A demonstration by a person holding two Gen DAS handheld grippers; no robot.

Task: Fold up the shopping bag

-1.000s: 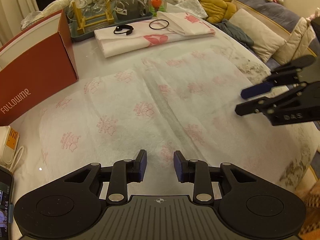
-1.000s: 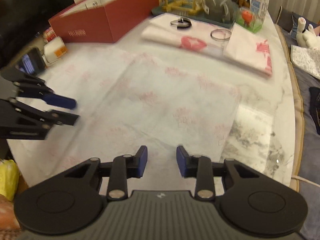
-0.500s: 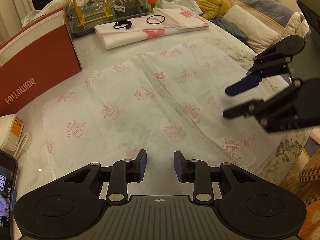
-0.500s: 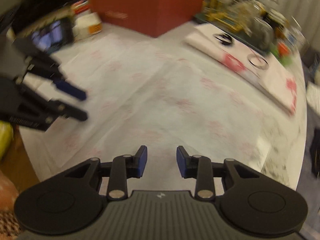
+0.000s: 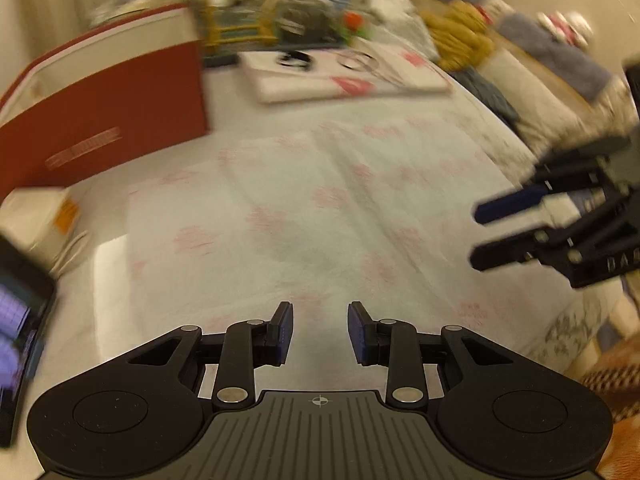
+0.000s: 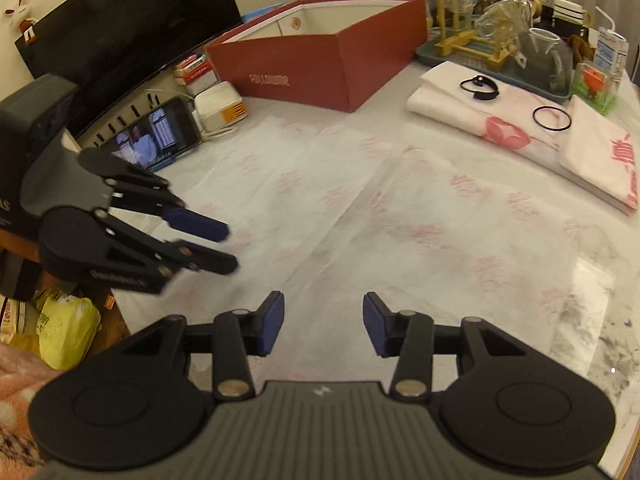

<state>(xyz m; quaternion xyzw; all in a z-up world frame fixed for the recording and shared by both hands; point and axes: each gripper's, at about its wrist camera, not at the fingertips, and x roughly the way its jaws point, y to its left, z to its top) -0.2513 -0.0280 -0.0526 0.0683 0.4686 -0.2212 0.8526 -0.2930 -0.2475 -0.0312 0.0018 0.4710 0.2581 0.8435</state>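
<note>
Both grippers have swung back toward the near edge of the table since half a second ago.
Left gripper (image 5: pixel 319 332) and right gripper (image 6: pixel 323 323) hover spread, holding nothing. Ahead of both, the bag (image 6: pixel 400 216), white with pink prints, lies flat and creased on the marble table (image 6: pixel 596 300), right of the red box (image 6: pixel 320 56).

home: sofa (image 5: pixel 532 92), plush toys (image 5: pixel 460 36)

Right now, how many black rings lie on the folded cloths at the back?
2: a thicker black ring on the left cloth, and a thin black ring right of it. Others could be hidden.
</note>
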